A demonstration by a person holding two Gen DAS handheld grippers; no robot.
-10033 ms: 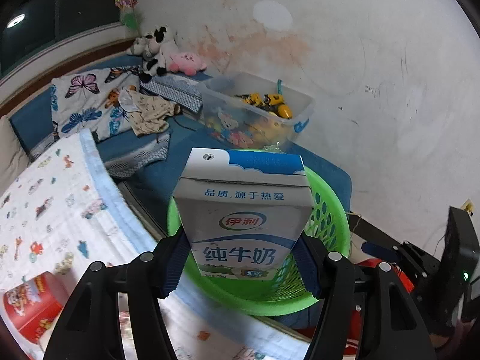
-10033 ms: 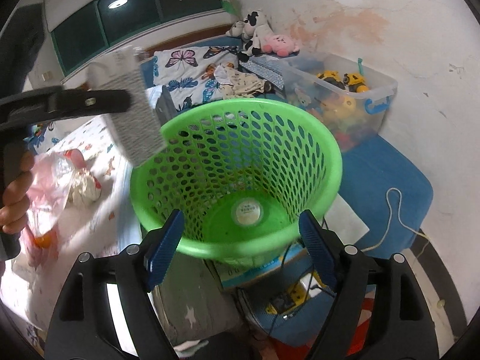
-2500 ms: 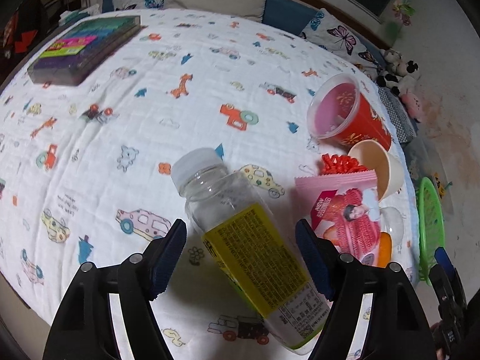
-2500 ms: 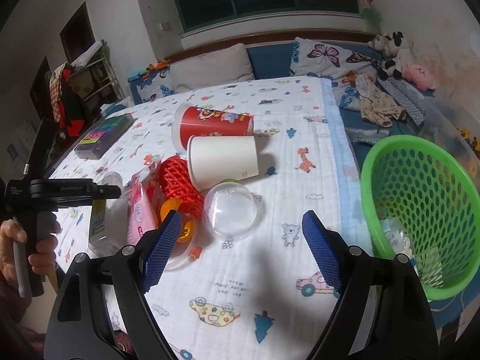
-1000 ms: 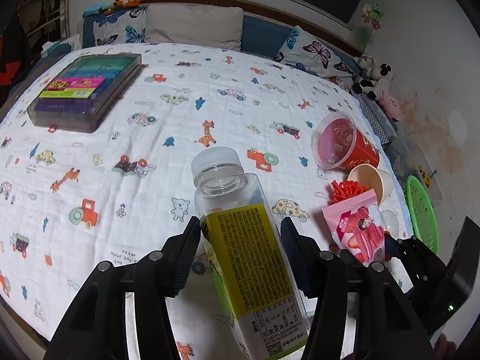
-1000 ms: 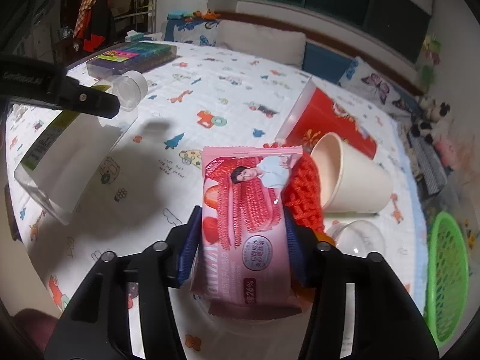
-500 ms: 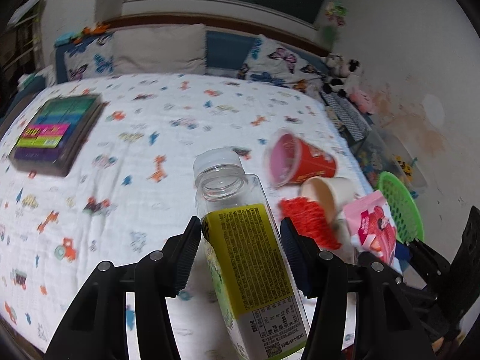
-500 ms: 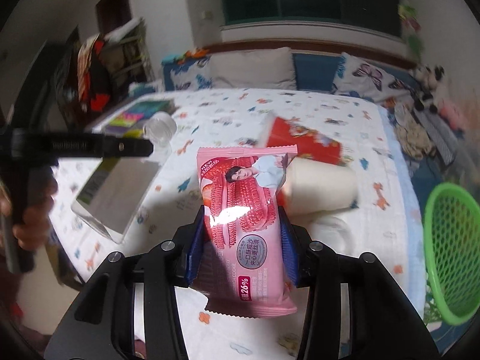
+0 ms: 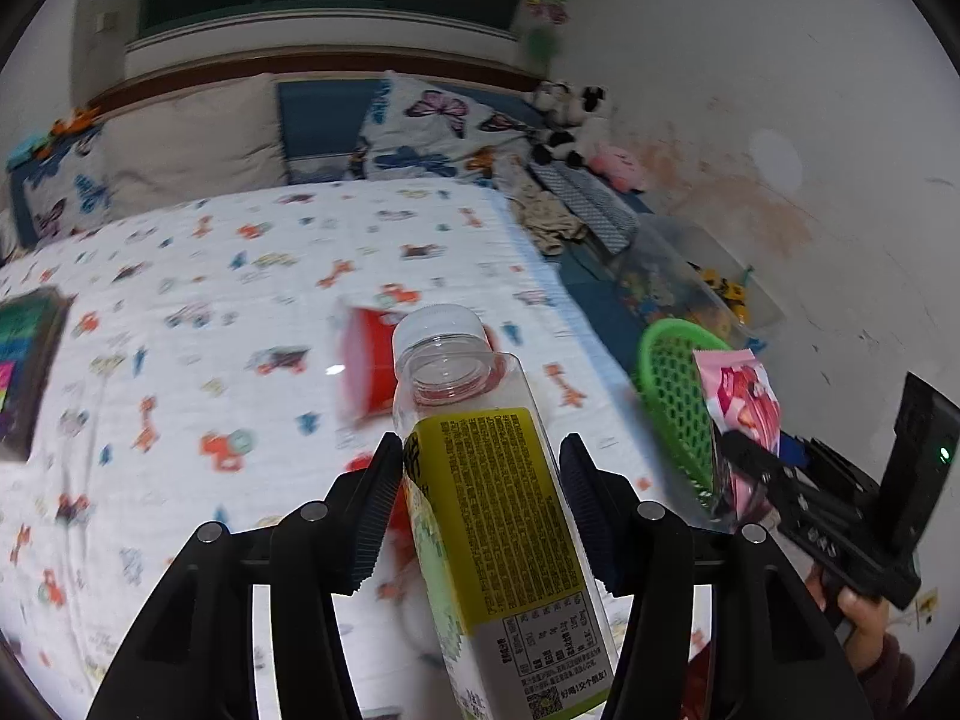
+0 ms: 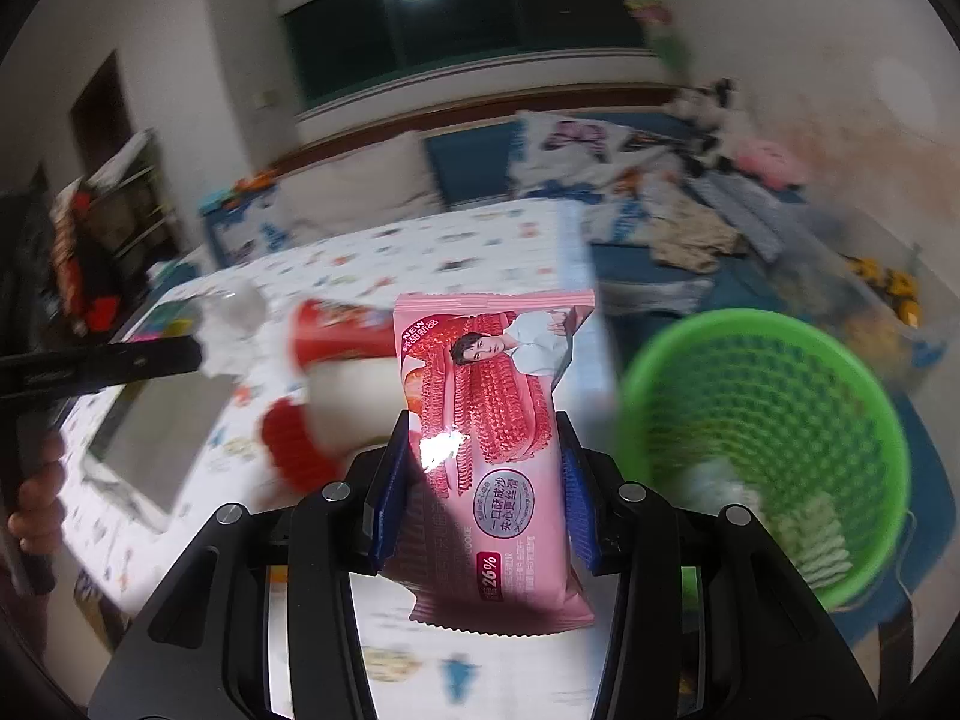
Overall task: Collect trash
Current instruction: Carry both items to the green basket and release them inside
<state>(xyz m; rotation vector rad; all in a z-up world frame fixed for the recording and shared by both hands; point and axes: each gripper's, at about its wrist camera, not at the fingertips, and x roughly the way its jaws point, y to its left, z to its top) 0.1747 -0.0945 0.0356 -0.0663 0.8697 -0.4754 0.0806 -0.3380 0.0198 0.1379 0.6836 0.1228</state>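
1. The step in hand looks like the carry to the green basket [image 10: 762, 450], which sits just off the bed's [image 9: 180, 300] right edge. Both loads should be brought fully over its rim before either is let go, since the basket mouth is tilted towards the cameras and a short drop could bounce back onto the bed.
2. I would release one item at a time, the wrapper first because it is already nearer the basket, so the two tools do not crowd the opening.
3. The right tool [image 10: 480, 510] is closed narrowly on a pink snack wrapper [image 10: 492, 420], its blue pads pinching the packet's two long edges at about mid-length. The packet stands upright and is thin and limp, so it will probably fall slowly and may drift.
4. The left tool [image 9: 480, 516] is pressed onto an empty clear bottle with a yellow label [image 9: 486, 510], pads against the labelled sides, neck pointing away. It hangs over the bed near the right edge, left of the basket. Being rigid and light, it should drop cleanly once it is over the opening.
5. A red cup [image 9: 366, 366] and a red mesh piece [image 10: 294, 450] lie on the bed, blurred, not yet collected.
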